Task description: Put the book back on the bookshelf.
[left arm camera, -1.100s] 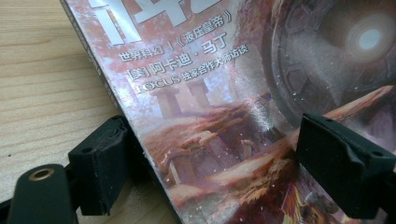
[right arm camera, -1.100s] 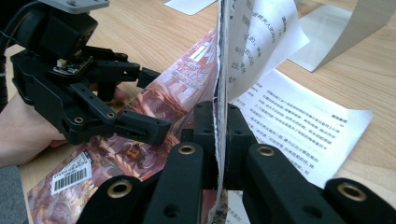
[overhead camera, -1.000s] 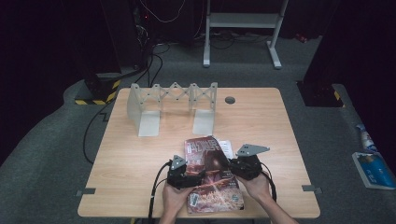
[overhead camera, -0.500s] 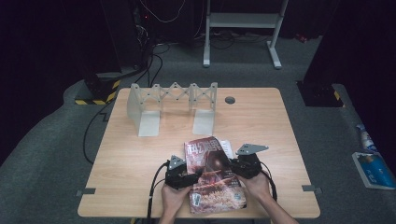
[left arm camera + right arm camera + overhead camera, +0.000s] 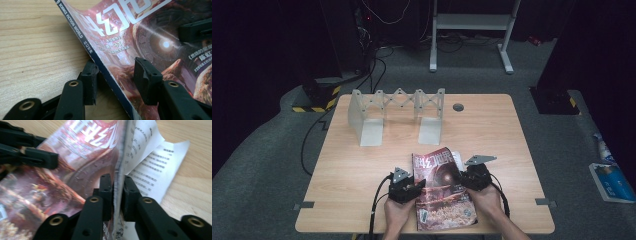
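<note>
At the near edge of the wooden table [image 5: 362,165], between the person's two hands, lies a magazine [image 5: 439,187] with a red and brown cover. Its bottom end reaches the table's front edge, and its top end points toward the grey folding rack [image 5: 397,112], which stands well apart at the far side.

The left gripper [image 5: 414,186] sits at the spine side of the magazine. In the left gripper view, the left gripper [image 5: 115,77] has its jaws apart, with the dark blue spine of the magazine [image 5: 117,45] running between them. One jaw is on the bare wood beside the spine, the other is over the cover. The jaws have just been closing, but a gap is visible on both sides (the pads do not press the paper).

The right gripper [image 5: 468,179] is at the opposite, open side of the magazine. In the right gripper view, the right gripper [image 5: 117,192] has the raised cover with its frayed page edges between the jaws. The jaws stand close together around this bundle, and they have just been opening; whether the pads press on the paper, I cannot tell. To the right of them, white inner pages [image 5: 152,167] with printed text lie spread on the table.
</note>
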`<state>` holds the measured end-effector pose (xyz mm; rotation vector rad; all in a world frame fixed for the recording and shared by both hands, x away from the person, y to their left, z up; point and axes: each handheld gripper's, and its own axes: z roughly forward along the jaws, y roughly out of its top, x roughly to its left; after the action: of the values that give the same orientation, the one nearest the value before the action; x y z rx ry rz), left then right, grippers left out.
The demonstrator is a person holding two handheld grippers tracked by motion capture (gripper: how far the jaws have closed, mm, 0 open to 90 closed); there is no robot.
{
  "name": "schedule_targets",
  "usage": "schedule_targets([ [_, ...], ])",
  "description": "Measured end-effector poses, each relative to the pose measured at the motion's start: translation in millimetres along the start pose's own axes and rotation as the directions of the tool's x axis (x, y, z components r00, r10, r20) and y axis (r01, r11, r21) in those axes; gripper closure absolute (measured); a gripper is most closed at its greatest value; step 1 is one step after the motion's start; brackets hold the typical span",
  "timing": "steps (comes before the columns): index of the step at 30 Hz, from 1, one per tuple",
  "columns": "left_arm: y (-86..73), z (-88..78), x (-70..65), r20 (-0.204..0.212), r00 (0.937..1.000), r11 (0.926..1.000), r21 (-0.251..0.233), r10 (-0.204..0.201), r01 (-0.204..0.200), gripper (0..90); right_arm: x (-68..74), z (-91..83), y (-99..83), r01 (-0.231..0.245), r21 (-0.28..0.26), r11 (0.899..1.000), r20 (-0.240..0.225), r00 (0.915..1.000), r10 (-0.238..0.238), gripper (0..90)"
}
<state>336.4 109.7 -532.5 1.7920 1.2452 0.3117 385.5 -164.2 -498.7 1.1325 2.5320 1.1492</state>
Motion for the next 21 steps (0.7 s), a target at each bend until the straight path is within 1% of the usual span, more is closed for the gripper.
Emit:
schedule_targets([
  [2,0.1,0.1,0.0,0.0,1.0,1.0,0.0,-0.001,0.001,56.3,-1.2,-1.0,-1.2,-0.005,0.01,1.0,0.022,0.9997,0.005,71.1],
  [4,0.1,0.1,-0.1,0.001,1.0,1.0,0.0,-0.003,0.003,56.5,-2.3,-4.1,-3.6,-0.016,0.003,1.0,0.046,0.9988,0.016,69.5],
  [6,0.2,0.0,-0.1,0.002,1.0,1.0,0.002,-0.004,0.004,56.5,-5.7,-7.5,-6.7,-0.027,-0.01,1.0,0.046,0.9985,0.028,66.5],
  [7,0.1,0.0,-0.2,0.002,1.0,1.0,0.002,-0.005,0.005,56.5,-6.8,-9.1,-8.2,-0.025,-0.016,1.0,0.053,0.9982,0.025,64.7],
  [10,0.1,0.0,-0.5,-0.001,1.0,1.0,0.002,-0.007,0.007,56.5,-8.5,-14.7,-13.6,-0.029,-0.049,0.998,0.06,0.9977,0.032,65.0],
  [15,0.1,-0.1,-0.8,-0.004,1.0,1.0,0.002,-0.006,0.006,56.4,-14.9,-24.4,-21.8,-0.076,-0.106,0.991,0.054,0.9952,0.082,67.7],
  [19,0.1,-0.2,-0.8,-0.005,1.0,1.0,0.003,-0.006,0.006,56.2,-18.8,-31.0,-26.5,-0.089,-0.136,0.987,0.055,0.9937,0.098,70.6],
  [21,0.1,-0.2,-0.8,-0.005,1.0,1.0,0.002,-0.007,0.007,56.1,-21.8,-32.2,-28.1,-0.11,-0.142,0.984,0.057,0.9913,0.119,70.7],
])
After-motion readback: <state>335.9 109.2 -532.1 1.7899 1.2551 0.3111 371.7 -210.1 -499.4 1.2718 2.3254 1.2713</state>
